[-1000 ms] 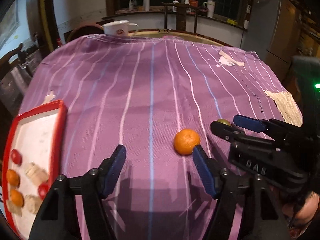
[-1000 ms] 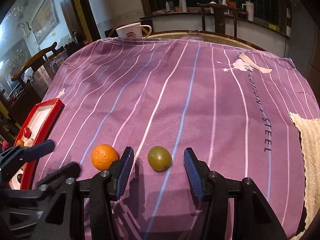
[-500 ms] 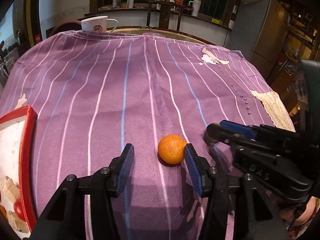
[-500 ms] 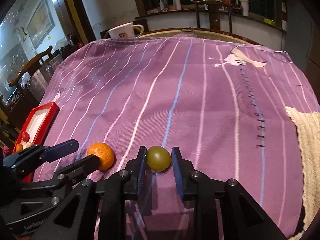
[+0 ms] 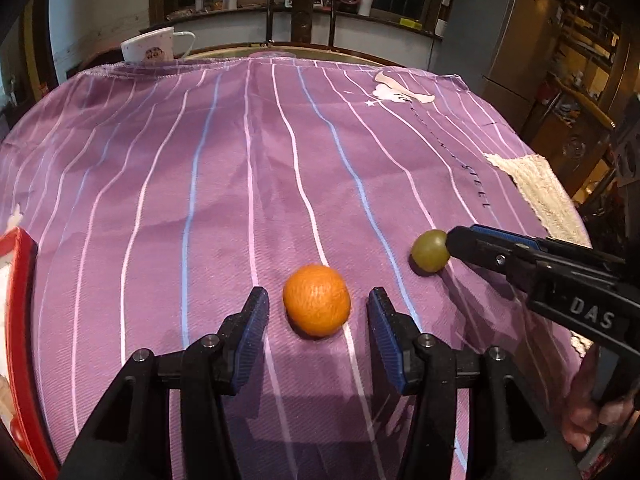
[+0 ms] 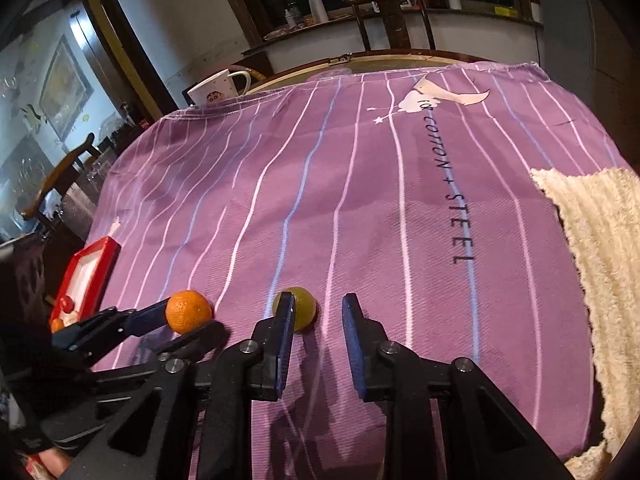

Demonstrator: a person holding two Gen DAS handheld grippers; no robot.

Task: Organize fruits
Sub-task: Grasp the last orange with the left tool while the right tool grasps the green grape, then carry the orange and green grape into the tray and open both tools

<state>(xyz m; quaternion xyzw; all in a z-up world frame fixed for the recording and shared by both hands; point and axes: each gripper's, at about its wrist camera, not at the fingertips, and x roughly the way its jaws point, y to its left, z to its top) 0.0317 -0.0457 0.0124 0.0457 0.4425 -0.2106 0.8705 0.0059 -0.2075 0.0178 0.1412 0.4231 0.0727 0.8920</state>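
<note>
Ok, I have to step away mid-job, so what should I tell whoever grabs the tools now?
Left tool: open, fingers either side of the orange on the purple cloth, not gripping.
Right tool: open; the green fruit lies by one fingertip, off-centre, not gripped.
Done: some small fruits already lie in the red tray at the far left.
Left: probably re-centre on the green fruit, grip both, carry them to the tray.

Right gripper (image 6: 316,312) fingers reopened, releasing the green fruit (image 6: 301,307).
</note>
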